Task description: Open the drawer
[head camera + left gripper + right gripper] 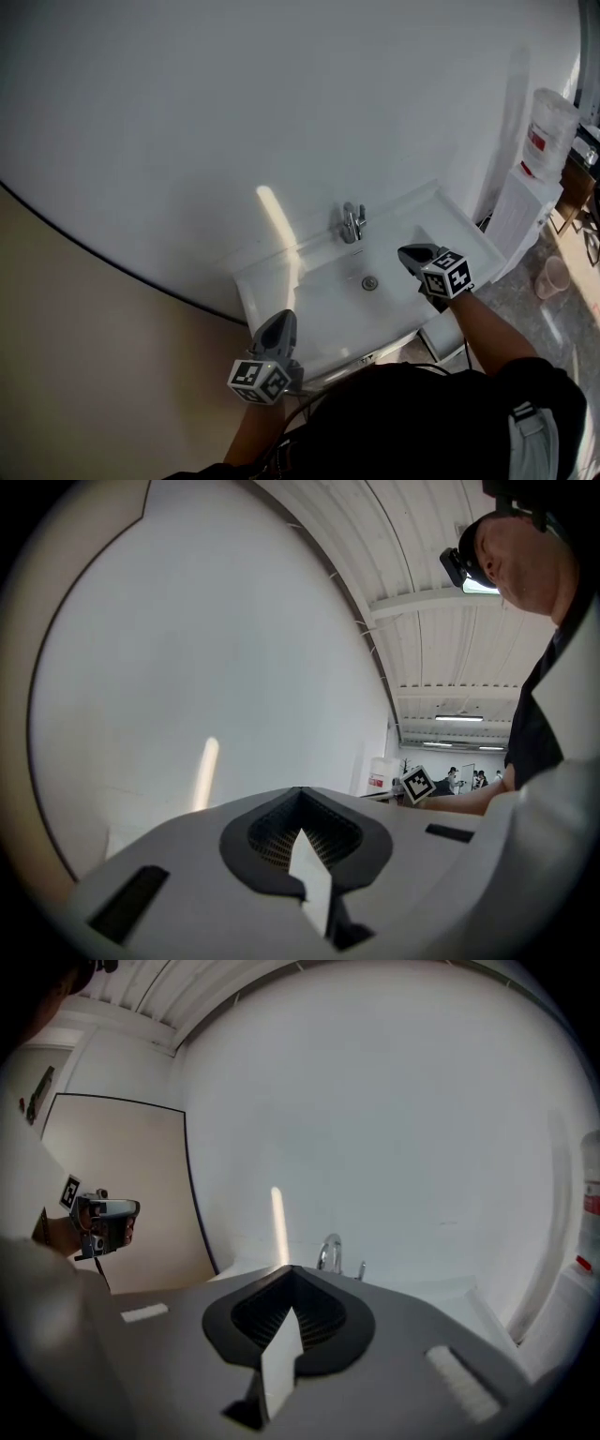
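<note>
A white washbasin (pixel 281 281) with a chrome tap (pixel 352 223) stands against a white wall. Below its front rim only a thin strip of the cabinet front (pixel 370 357) shows; the rest, with any drawer, is hidden by my body. My left gripper (pixel 281 321) is held up by the basin's left front corner, its jaws shut with nothing between them (pixel 300 794). My right gripper (pixel 411 253) hangs over the basin's right side, also shut and holding nothing (pixel 292 1269). The tap (pixel 330 1252) lies beyond its jaws.
A white water dispenser with a bottle (pixel 548 127) stands right of the basin. A pale cup (pixel 555 275) sits on the marbled floor beside it. A beige wall panel (pixel 94 328) lies to the left.
</note>
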Available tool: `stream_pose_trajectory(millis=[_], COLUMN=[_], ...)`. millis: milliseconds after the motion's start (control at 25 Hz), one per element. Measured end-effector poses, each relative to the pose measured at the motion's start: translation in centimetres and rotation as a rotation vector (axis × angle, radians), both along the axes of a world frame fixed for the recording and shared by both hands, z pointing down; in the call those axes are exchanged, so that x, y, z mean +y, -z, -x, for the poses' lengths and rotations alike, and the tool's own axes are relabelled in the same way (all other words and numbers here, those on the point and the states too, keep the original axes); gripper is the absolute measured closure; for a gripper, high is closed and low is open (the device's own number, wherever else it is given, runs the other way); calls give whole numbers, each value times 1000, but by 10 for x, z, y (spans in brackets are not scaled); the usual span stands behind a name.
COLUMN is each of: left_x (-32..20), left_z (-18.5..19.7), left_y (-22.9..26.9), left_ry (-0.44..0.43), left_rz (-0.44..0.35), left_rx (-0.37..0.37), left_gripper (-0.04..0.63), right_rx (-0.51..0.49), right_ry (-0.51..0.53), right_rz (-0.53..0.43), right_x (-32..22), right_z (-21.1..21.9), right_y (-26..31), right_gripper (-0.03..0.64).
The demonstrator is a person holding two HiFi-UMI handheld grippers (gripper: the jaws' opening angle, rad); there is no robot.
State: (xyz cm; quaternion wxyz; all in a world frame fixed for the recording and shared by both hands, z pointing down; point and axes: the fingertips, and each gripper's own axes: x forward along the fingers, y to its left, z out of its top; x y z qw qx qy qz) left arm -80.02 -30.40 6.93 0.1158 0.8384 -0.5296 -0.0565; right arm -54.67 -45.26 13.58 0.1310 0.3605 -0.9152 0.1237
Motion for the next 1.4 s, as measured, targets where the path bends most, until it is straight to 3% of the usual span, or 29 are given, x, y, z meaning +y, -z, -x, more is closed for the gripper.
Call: stream_pose_trajectory(millis=[240, 480, 720, 960, 1160, 1400], left_x=[24, 34, 25, 4, -11, -11], left_z=[63, 92, 76, 52, 28, 28], left_y=[11, 12, 11, 11, 13, 12], left_ry=[82, 144, 191, 275, 257, 258], left_rz=[0, 20, -4, -3, -10, 0], left_rx=[-5, -20, -22, 37, 25, 17], left_gripper=[604, 604, 604, 604, 604, 604], right_rx=[-26, -59, -69, -37, -58, -63], right_ry=[73, 123, 189, 258, 259, 269], right_rz=[2, 0, 8, -1, -1, -3], right_x=[3, 4, -12, -28, -39, -37], right_z=[71, 104, 89, 60, 47, 49], right_y=[12, 15, 13, 16, 17, 16], right_gripper=[617, 617, 617, 617, 617, 617])
